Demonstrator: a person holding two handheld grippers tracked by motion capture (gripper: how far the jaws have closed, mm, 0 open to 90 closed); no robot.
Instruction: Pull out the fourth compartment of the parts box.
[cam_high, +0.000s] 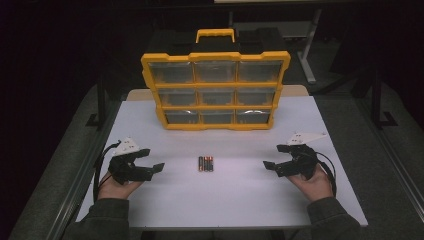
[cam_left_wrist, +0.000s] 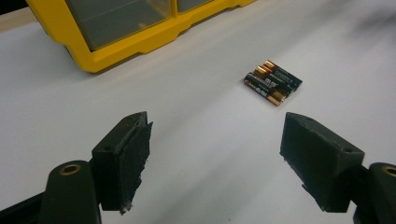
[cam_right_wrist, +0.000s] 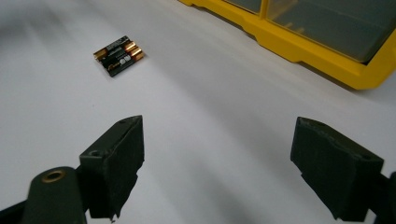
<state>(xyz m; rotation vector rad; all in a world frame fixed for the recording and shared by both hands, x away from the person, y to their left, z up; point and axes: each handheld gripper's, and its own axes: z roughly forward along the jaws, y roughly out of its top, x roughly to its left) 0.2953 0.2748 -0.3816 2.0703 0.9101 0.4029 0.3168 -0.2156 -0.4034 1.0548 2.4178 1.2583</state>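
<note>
Three black-and-copper batteries (cam_high: 205, 163) lie side by side in the middle of the white table (cam_high: 225, 200). Behind them stands a yellow organizer case (cam_high: 216, 90) with clear drawer lids and a handle on top. My left gripper (cam_high: 151, 161) rests at the table's left, open and empty, with the batteries (cam_left_wrist: 272, 82) ahead of it to the right. My right gripper (cam_high: 275, 157) rests at the table's right, open and empty, with the batteries (cam_right_wrist: 118, 54) ahead to its left. The case's yellow frame (cam_left_wrist: 135, 39) (cam_right_wrist: 322, 51) sits beyond each gripper.
The white table is bare around the batteries and between the grippers. A person's hands and dark sleeves come in from the bottom edge. Dark floor and table legs (cam_high: 307, 55) surround the table.
</note>
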